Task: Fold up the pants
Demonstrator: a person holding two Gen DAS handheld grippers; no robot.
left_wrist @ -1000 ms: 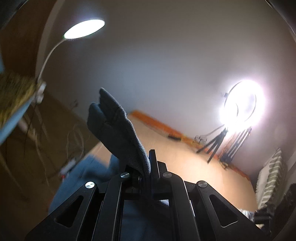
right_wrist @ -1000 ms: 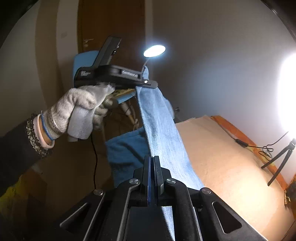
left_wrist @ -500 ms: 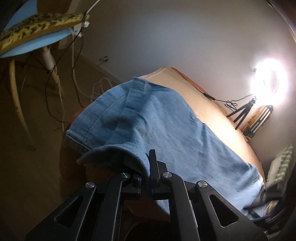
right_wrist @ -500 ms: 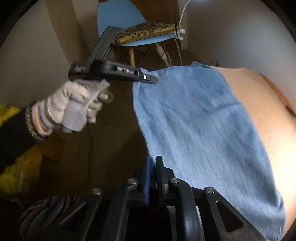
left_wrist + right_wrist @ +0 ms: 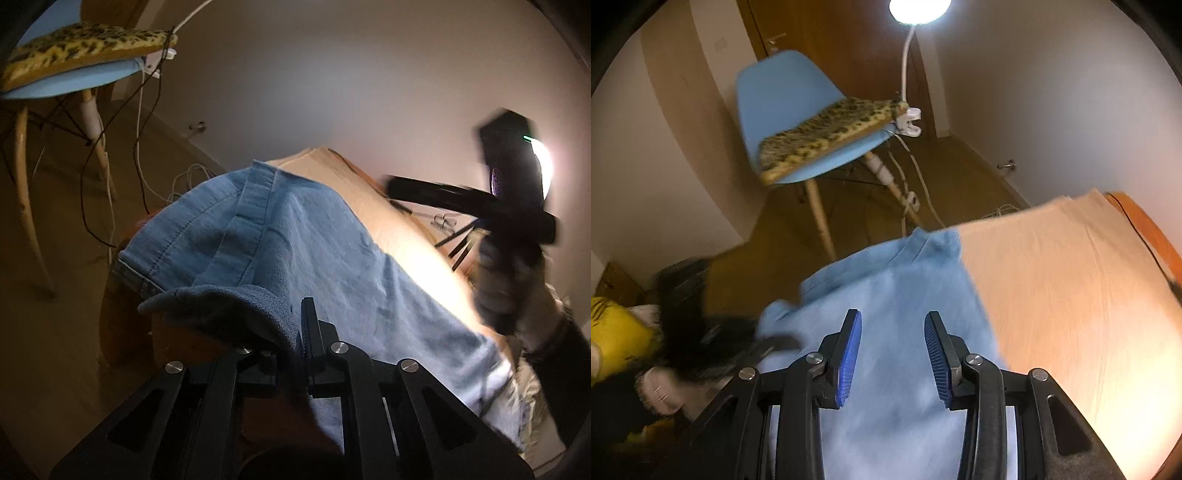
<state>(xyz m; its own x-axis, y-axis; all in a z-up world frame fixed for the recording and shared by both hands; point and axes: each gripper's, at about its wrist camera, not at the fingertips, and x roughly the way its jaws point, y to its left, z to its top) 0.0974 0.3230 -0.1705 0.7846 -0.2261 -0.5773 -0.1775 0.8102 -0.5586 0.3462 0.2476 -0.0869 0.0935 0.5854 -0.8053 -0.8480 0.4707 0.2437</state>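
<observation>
Looking down our right gripper [image 5: 892, 354], its blue ribbed pads [image 5: 849, 354] stand apart and are opening wider, with nothing pinched between them; the light blue denim pants [image 5: 897, 295] just lie flat underneath. So that side has nothing in hand right now.

Our left gripper [image 5: 299, 345] is the one with cloth: a dark-looking fold of the pants' edge sits between its nearly closed jaws, which are starting to ease apart, so we reckon the fold is about to drop. From its camera the hem cuff [image 5: 255, 192] is at the far end, and the fabric runs diagonally back toward us across the peach-coloured padded table top [image 5: 413, 254], so the long axis goes from near-right to far-left corner of the table.

For the next fold, we'd say the left side is nearer the hem end, and the right gripper, blurred in a white-gloved hand [image 5: 506, 295], hangs over the middle stretch, further along toward the other end.

Beyond the table edge there's a pale blue plastic chair [image 5: 775, 110] with a leopard-print cushion [image 5: 827, 136].
</observation>
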